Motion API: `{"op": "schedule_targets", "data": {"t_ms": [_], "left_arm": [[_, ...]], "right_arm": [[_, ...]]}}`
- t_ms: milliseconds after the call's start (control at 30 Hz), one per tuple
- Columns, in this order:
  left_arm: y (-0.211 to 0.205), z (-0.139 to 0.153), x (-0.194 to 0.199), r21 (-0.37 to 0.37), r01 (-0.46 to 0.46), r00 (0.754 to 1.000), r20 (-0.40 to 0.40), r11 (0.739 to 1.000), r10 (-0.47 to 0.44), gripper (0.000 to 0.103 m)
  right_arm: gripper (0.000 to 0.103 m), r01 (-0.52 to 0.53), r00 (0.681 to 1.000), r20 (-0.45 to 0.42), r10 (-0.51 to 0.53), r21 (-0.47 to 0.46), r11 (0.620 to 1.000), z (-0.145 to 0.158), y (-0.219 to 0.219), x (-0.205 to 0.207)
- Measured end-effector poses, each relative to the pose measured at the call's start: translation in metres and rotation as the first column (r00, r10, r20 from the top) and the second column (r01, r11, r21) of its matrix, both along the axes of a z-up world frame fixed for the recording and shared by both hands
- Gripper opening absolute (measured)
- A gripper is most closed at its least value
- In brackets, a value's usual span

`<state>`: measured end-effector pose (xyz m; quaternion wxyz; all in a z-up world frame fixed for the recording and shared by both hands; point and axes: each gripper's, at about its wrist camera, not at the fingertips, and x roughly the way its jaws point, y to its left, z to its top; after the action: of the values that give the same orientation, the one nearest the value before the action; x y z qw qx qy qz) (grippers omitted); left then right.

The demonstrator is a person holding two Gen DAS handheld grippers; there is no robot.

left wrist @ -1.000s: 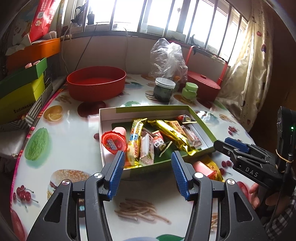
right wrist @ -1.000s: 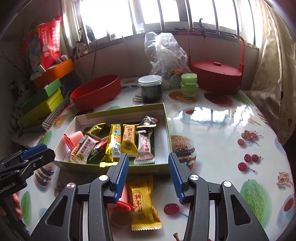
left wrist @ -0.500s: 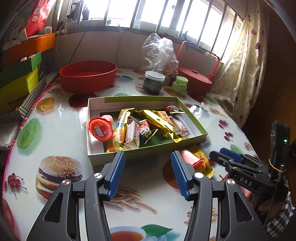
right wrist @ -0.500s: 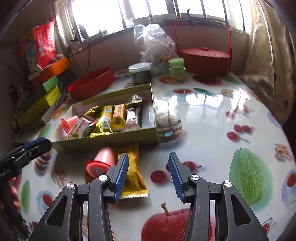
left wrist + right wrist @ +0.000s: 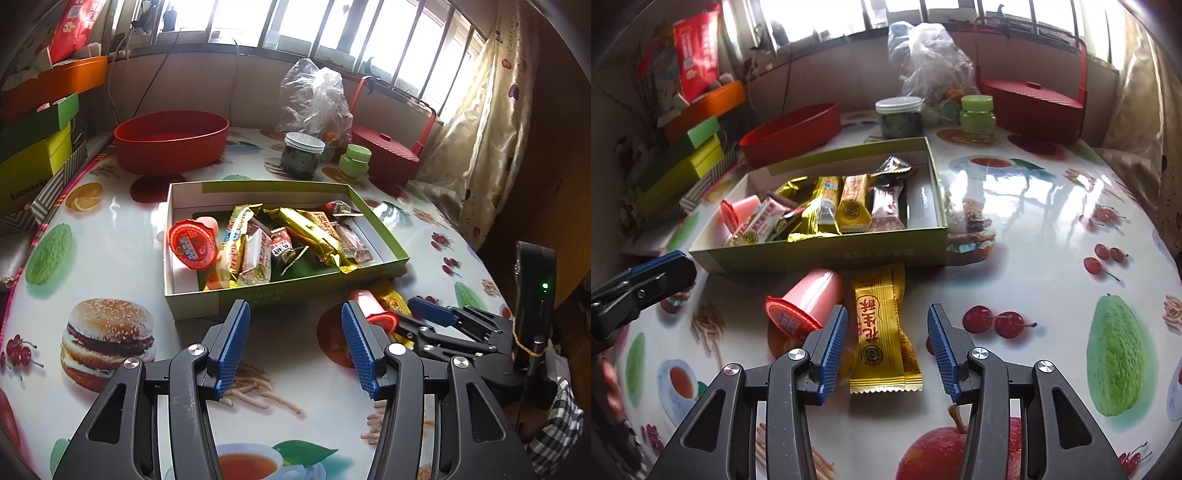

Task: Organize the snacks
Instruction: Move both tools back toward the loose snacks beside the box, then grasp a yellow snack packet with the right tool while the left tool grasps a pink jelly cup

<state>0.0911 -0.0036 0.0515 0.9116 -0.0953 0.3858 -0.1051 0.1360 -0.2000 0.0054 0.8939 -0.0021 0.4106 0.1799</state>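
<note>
The right fingers (image 5: 886, 347) stood wide around the wrapper (image 5: 882, 328); closing crooked might nudge the cup (image 5: 812, 301) beside them.

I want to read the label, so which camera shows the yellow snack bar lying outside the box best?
The right wrist view: the yellow snack bar lies fully visible on the table, label up. The left wrist view shows only a sliver behind the pink jelly cup.

Ahead of me a red bowl (image 5: 170, 146) is sitting on the fruit-print counter (image 5: 1045, 236), a dark jar (image 5: 900, 117) and a green jar (image 5: 977, 113) are standing near a lidded red basket (image 5: 1032, 105).
</note>
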Motion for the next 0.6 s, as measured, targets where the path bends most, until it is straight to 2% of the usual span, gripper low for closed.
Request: {"op": "schedule_targets", "data": {"t_ms": [267, 400, 600], "left_arm": [[-0.012, -0.007, 0.006, -0.011, 0.034, 0.999, -0.026, 0.999, -0.034, 0.053], [-0.02, -0.01, 0.009, -0.011, 0.053, 0.998, -0.037, 0.999, -0.053, 0.053], [-0.033, -0.015, 0.014, -0.011, 0.084, 0.995, -0.056, 0.996, -0.085, 0.053]], "right_arm": [[0.044, 0.021, 1.0, 0.005, -0.021, -0.044, 0.999, -0.003, 0.001, 0.0], [0.029, 0.036, 0.999, 0.008, -0.035, -0.048, 0.998, -0.003, -0.004, -0.001], [0.026, 0.06, 0.998, 0.013, -0.059, -0.051, 0.997, -0.002, -0.013, -0.003]]}}
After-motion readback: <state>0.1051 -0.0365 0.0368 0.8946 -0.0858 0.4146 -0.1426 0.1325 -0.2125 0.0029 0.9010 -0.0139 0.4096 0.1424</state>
